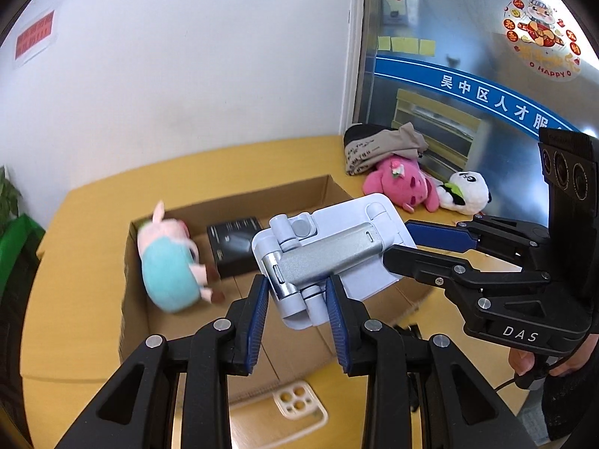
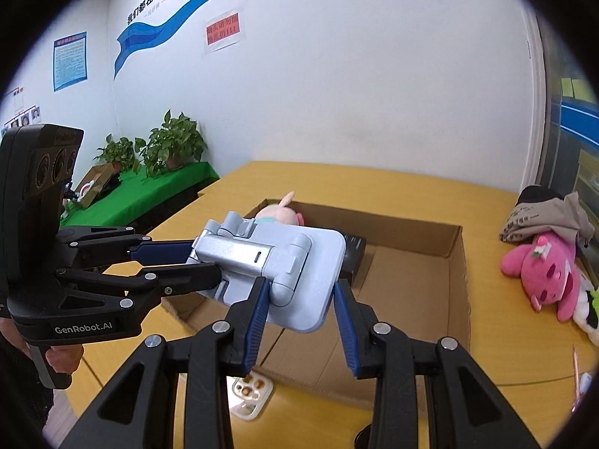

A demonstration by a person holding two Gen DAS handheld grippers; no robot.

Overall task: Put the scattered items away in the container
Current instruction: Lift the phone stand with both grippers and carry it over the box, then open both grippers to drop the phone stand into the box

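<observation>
Both grippers, left (image 1: 297, 292) and right (image 2: 299, 292), pinch the stand (image 1: 329, 250) at centre frame above the box (image 1: 239, 202); next, lower and release.

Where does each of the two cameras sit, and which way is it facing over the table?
Left wrist view: on the left gripper, looking forward and down at the open brown cardboard box; its gripper clamps the pale blue and silver folding stand; the right gripper and fingers show at right.
Right wrist view: on the right gripper, facing the same box; the left gripper reaches in from the left.
Shared: stand, box, pink plush toy.
</observation>
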